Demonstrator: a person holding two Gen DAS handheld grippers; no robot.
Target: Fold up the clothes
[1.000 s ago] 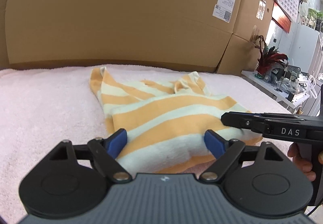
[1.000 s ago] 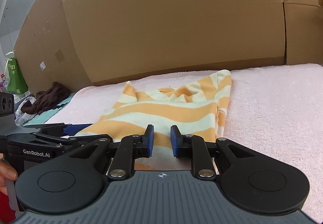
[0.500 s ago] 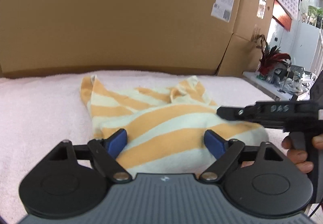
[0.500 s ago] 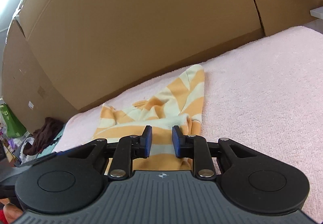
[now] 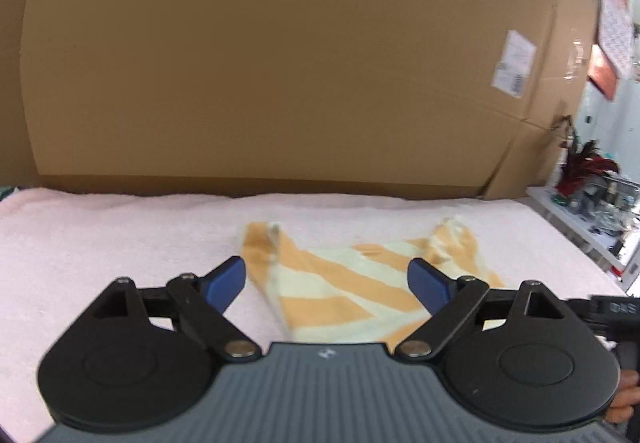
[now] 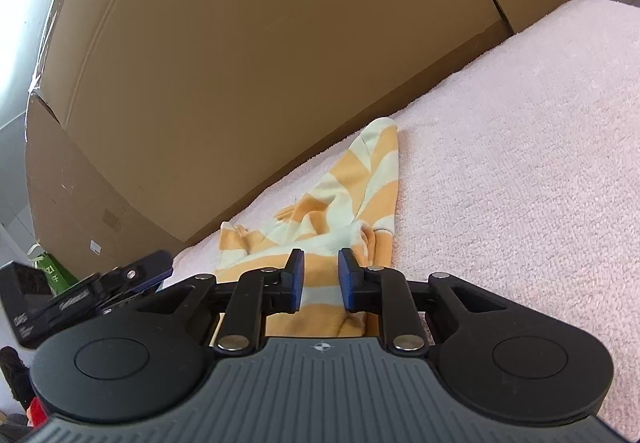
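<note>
1. An orange and cream striped garment of soft knitted cloth [image 5: 340, 295] is seen lying partly folded on a table covered with pink fluffy towel cloth [image 5: 100, 243]. In the right wrist view the same garment [image 6: 352, 195] is drawn out to a narrow point toward the far side, and its near part is bunched in thick rounded folds.

2. The left hand-held gripper [image 5: 326, 281], made of black plastic with blue flat pads, is held with its jaws wide apart. Nothing is gripped between them. The garment is seen through the gap, but whether the pads touch the cloth cannot be told, because this view is a little blurred.

3. The right hand-held gripper [image 6: 321, 279] is kept with only a narrow gap between its blue pads [image 6: 297, 275]. The striped cloth lies directly beyond and under the gap. It cannot be told with certainty whether a fold is pinched there.

4. Behind the table a wall of large brown cardboard boxes [image 5: 280, 63] is placed, smooth and flat, with a white paper label [image 5: 514, 63] stuck on it.

5. At the right edge of the left wrist view a plant with dark red leaves [image 5: 584, 163] is seen on a white shelf [image 5: 576, 227].
</note>
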